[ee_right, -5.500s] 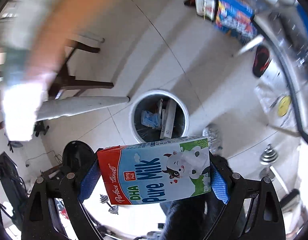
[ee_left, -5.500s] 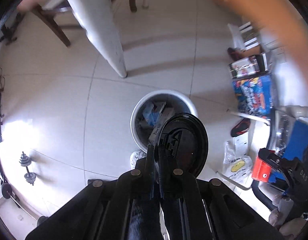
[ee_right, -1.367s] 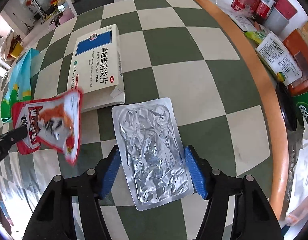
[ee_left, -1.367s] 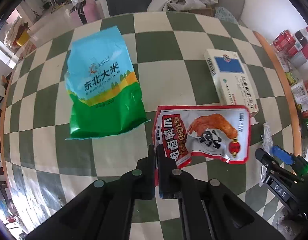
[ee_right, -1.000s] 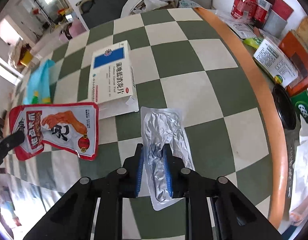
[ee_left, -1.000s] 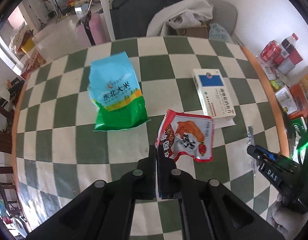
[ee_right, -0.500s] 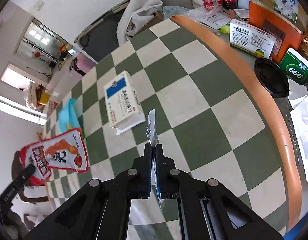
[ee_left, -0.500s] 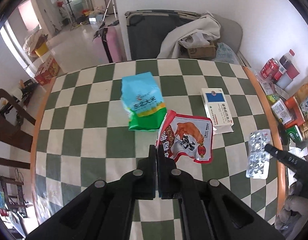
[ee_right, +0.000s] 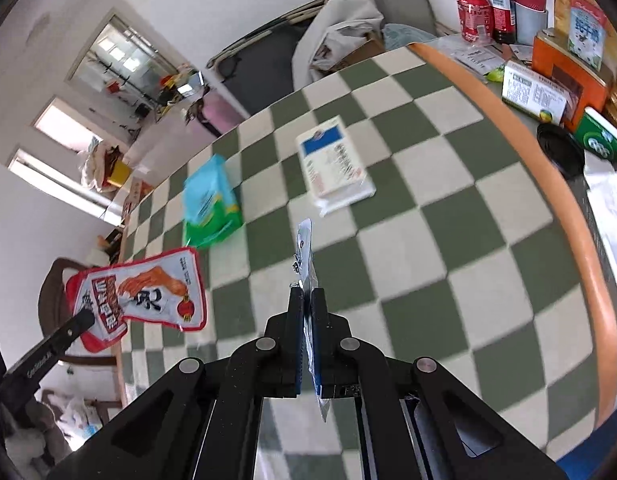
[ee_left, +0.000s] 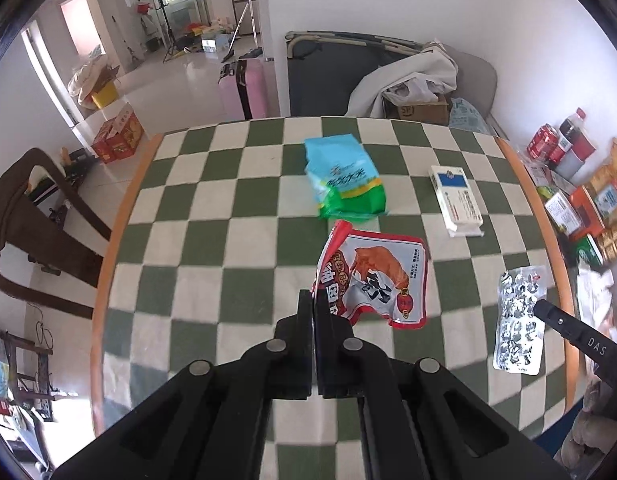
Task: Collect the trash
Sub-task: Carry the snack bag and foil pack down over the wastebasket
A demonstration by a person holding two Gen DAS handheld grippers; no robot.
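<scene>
My left gripper (ee_left: 313,300) is shut on the corner of a red and white snack packet (ee_left: 374,276) and holds it above the green and white checked table (ee_left: 212,264). The packet also shows at the left of the right wrist view (ee_right: 140,292). My right gripper (ee_right: 304,296) is shut on a silver pill blister sheet (ee_right: 304,252), seen edge-on there. The sheet shows flat at the right of the left wrist view (ee_left: 518,320). A blue and green rice bag (ee_left: 342,178) and a white and blue medicine box (ee_left: 454,198) lie on the table.
Cans, a bottle, boxes and packets crowd the shelf (ee_right: 548,76) past the table's orange right rim. A dark wooden chair (ee_left: 32,216) stands left of the table. A grey couch with a white cloth (ee_left: 404,76) is behind it.
Both grippers have lifted higher and pulled back from the table with their items. The table looks smaller and more of the room shows. Earlier they carried a milk carton and a black lid over a bin.
</scene>
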